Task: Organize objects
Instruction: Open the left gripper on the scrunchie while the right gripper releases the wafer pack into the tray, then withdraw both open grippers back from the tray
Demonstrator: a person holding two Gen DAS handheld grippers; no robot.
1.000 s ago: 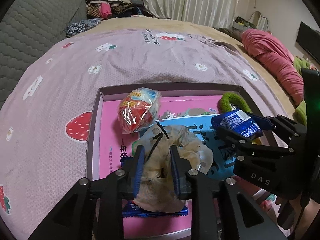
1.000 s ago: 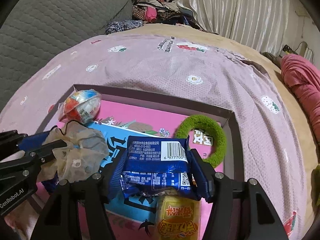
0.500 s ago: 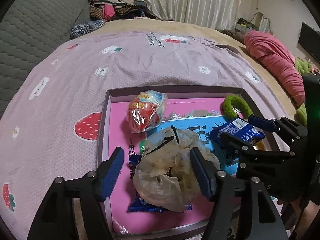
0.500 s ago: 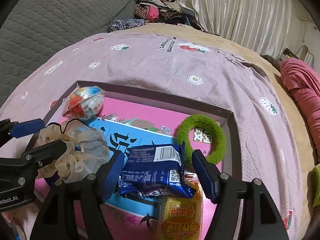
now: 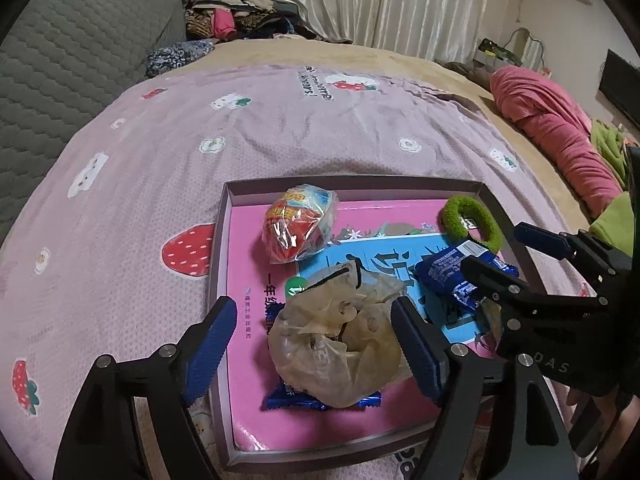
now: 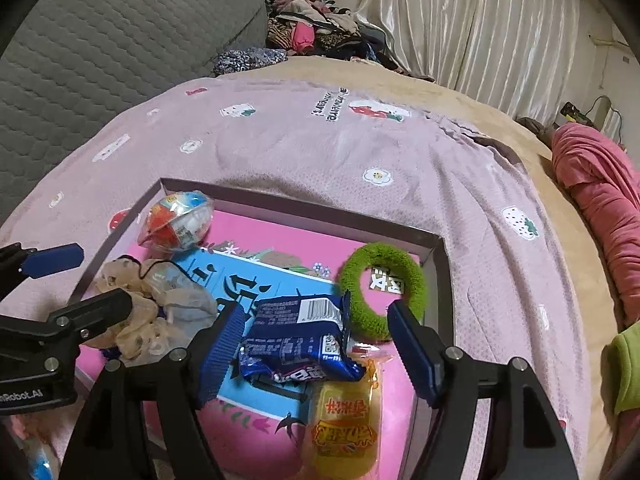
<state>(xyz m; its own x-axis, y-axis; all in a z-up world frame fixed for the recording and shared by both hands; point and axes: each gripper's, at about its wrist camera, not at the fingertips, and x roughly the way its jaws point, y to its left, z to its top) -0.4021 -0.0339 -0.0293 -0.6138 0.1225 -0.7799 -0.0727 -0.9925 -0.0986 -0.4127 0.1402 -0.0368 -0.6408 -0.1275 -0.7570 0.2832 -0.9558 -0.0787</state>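
Observation:
A shallow box (image 5: pixel 221 240) (image 6: pixel 434 276) with a pink lining sits on the bedspread. In it lie a beige scrunchie (image 5: pixel 340 332) (image 6: pixel 152 312), a blue snack packet (image 6: pixel 296 340) (image 5: pixel 448 276), a wrapped red-and-blue toy egg (image 5: pixel 298 222) (image 6: pixel 178 222), a green hair ring (image 5: pixel 472 222) (image 6: pixel 382 290) and a yellow snack packet (image 6: pixel 346 424). A second blue packet (image 5: pixel 320 398) lies under the scrunchie. My left gripper (image 5: pixel 312 344) is open around the scrunchie, its jaws apart from it. My right gripper (image 6: pixel 316 354) is open over the blue packet.
The box rests on a pink strawberry-print bedspread (image 5: pixel 280 128). A grey quilted headboard (image 5: pixel 60 60) is at the left. A pink blanket (image 5: pixel 552 132) and green cloth (image 5: pixel 608 216) lie at the right. Clothes (image 6: pixel 316 32) are piled at the far side.
Both grippers opened and let go: the left released the scrunchie, the right released the blue packet. Both objects now lie in the box, and both grippers have drawn back slightly.

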